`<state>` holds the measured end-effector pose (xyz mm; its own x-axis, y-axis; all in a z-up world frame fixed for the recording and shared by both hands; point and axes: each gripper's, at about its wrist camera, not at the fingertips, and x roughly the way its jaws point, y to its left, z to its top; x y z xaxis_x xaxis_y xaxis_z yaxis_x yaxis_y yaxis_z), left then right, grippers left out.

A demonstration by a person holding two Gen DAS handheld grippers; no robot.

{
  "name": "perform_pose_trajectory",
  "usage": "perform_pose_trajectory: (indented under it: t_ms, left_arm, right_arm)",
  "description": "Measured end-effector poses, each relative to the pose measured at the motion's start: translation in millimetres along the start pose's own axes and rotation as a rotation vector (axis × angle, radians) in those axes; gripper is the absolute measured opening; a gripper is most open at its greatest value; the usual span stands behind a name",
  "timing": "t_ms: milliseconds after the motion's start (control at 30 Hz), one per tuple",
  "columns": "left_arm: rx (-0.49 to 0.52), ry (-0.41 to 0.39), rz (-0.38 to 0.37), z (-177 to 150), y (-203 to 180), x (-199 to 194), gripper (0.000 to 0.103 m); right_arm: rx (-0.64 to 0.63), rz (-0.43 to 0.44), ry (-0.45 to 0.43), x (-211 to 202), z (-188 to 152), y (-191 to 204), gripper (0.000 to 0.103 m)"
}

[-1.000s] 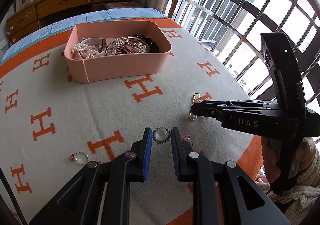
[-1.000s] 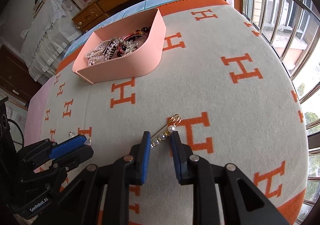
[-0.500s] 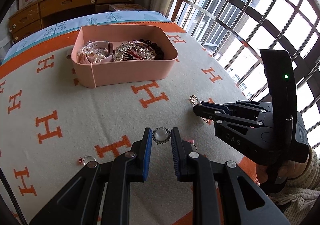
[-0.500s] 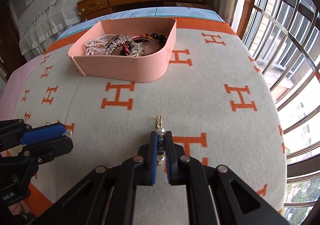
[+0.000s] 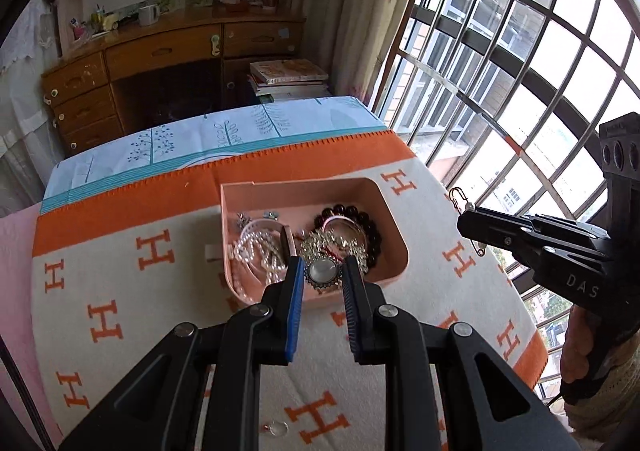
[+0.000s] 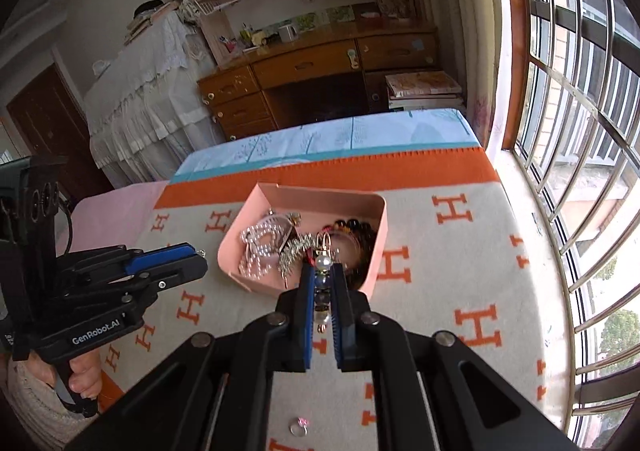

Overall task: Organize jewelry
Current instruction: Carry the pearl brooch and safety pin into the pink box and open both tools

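My left gripper [image 5: 322, 271] is shut on a round silver brooch [image 5: 322, 271] with a pale stone, held in the air over the near edge of the pink tray [image 5: 394, 239]. My right gripper [image 6: 322, 278] is shut on a gold safety-pin brooch with pearls [image 6: 323, 261], also lifted off the blanket in front of the pink tray [image 6: 380, 235]. The tray holds a pearl strand [image 5: 260, 247], a dark bead bracelet [image 5: 362, 217] and sparkly pieces. In the left wrist view the right gripper [image 5: 466, 213] hangs at the right with the pin [image 5: 460, 197] sticking out.
An orange-and-cream blanket [image 5: 120, 291] covers the bed. A small ring [image 5: 278, 428] lies on it near me; another ring with a pink stone [image 6: 300, 425] lies below the right gripper. A wooden desk [image 5: 160, 63] stands behind, and barred windows [image 5: 520, 71] run along the right.
Both grippers rose from the blanket and moved toward the pink tray, each carrying its piece. The right gripper closed on the pearl pin and lifted it.
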<state>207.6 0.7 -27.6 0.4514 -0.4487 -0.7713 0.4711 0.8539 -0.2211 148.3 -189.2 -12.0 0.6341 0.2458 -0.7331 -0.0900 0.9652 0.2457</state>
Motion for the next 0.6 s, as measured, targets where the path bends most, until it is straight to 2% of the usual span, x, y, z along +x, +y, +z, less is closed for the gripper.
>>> perform_pose_trajectory:
  t_ms: [233,400,533,600]
  left_arm:
    - [-0.053,0.036,0.023,46,18,47,0.017]
    - [-0.073,0.095,0.029,54,23,90,0.017]
    - [-0.089,0.131,0.026,55,23,116,0.017]
    - [-0.094,0.144,0.024,53,23,123,0.027]
  right_arm:
    - [0.053,0.071,0.094,59,35,-14,0.007]
    - [0.072,0.053,0.162,100,36,-21,0.007]
    - [0.075,0.025,0.198,117,32,-26,0.008]
    - [0.072,0.018,0.221,122,31,-27,0.009]
